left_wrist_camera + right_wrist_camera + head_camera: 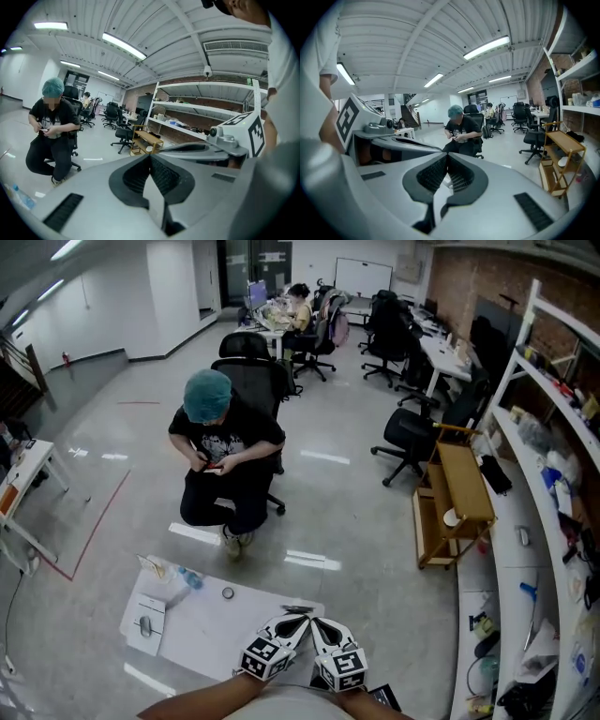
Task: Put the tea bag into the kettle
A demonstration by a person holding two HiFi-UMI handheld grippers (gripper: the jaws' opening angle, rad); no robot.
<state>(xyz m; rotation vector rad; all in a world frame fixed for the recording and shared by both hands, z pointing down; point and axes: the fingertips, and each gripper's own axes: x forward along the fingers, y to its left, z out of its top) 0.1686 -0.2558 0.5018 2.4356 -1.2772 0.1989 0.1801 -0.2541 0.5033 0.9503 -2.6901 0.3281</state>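
A: Left gripper and right gripper both have jaws closed on nothing.
B: Tea bag? Kettle?
A: Can't identify either. Only small items on the white table. Suggest pitching down to locate them before opening. Seated person beyond.

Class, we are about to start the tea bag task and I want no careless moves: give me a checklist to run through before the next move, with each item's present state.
1. Left gripper empty, jaws together: ok.
2. Right gripper empty, jaws together: ok.
3. Kettle in sight: not ok; none shows on the white table or in either gripper view.
4. Tea bag located: cannot tell; the items near the clear bag are too small to identify.
5. Seated person apart from the table: ok; they sit on the floor space beyond its far edge.
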